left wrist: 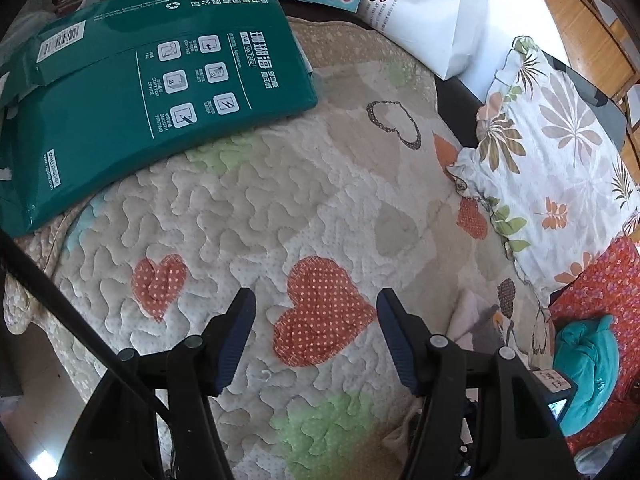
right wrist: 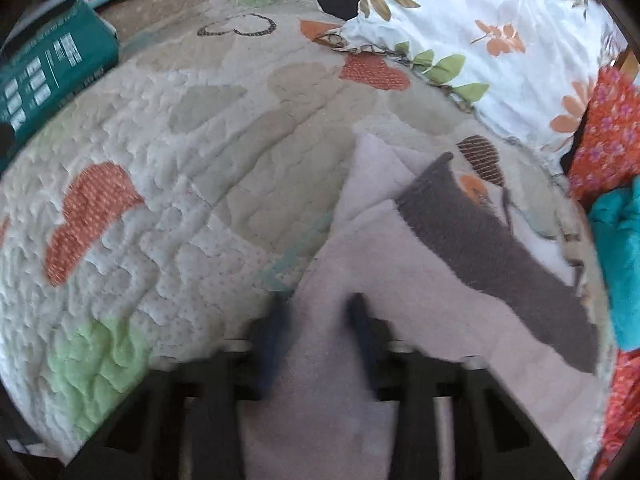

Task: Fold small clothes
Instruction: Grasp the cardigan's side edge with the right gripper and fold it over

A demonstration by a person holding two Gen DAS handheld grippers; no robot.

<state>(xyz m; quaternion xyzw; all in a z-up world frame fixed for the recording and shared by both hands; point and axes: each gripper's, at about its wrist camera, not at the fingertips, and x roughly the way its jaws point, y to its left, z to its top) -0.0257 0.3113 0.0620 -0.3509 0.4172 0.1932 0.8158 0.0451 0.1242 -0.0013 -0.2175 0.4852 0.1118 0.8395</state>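
2 grippers hang over a quilt (left wrist: 248, 208) with orange hearts. The left gripper (left wrist: 316, 312) stands wide, holding nothing. The right gripper (right wrist: 318, 312), blurred, is parted narrower above a pale pink garment (right wrist: 360, 320) with a grey sleeve (right wrist: 480, 232), lying near a floral pillow (right wrist: 480, 8).

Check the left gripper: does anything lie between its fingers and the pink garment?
Only quilt. In the left wrist view the left gripper hangs open over an orange heart patch; the pink garment peeks in beyond its right finger.
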